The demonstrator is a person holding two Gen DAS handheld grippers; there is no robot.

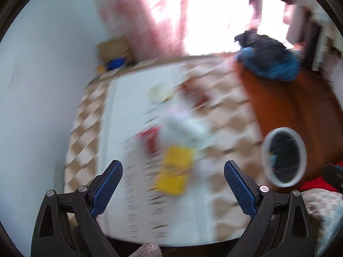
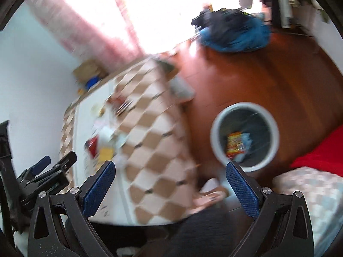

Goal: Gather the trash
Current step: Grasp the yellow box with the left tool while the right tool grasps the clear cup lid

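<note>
Both views are motion-blurred. My left gripper (image 1: 173,167) is open and empty above the table, just short of a yellow wrapper (image 1: 174,174). Beyond it lie white crumpled paper (image 1: 182,129), a red wrapper (image 1: 150,138) and a pale round dish (image 1: 158,93). A white-rimmed trash bin (image 1: 284,156) stands on the floor to the right. My right gripper (image 2: 170,169) is open and empty over the table's right edge. The bin (image 2: 216,139) holds a colourful wrapper (image 2: 234,144). The table trash pile (image 2: 103,143) and the left gripper (image 2: 55,165) show at the left.
The table has a checkered cloth (image 1: 225,111) with a white sheet (image 1: 128,107) on it. A wall stands at the left. A blue and black bundle (image 2: 233,32) lies on the red-brown floor (image 2: 278,81). A red cloth (image 2: 321,154) and patterned bedding are at the right.
</note>
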